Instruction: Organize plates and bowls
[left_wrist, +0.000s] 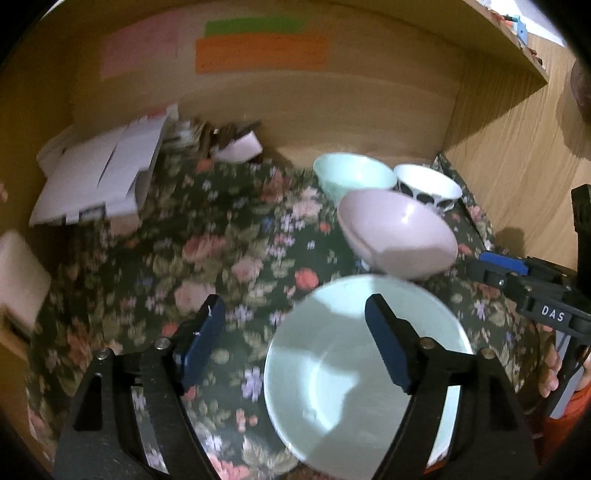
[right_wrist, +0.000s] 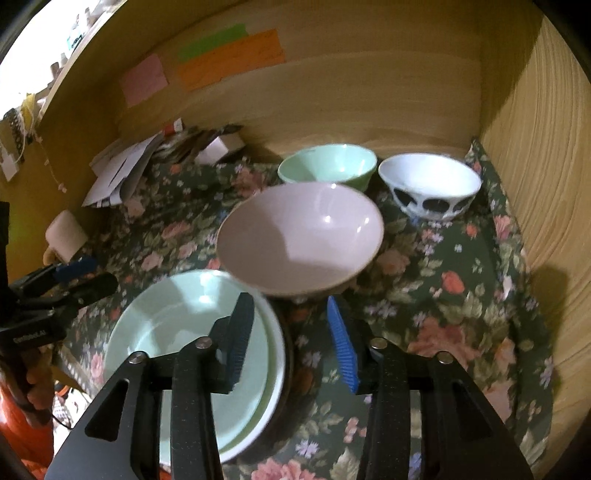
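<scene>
Left gripper fingers apart, right gripper fingers apart (both empty), pale green plate below

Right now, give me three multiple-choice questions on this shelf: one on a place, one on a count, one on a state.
1. Where is the pink bowl?
A. in front of the green bowl
B. on the papers
C. inside the plate

2. How many bowls stand on the floral cloth?
A. one
B. three
C. five

3. The right tool is:
A. gripping the pink bowl
B. gripping a cup
C. holding nothing

A: it sits nearer than the green bowl.
B: pink, green and the black-and-white bowl.
C: nothing lies between its pads.
</scene>
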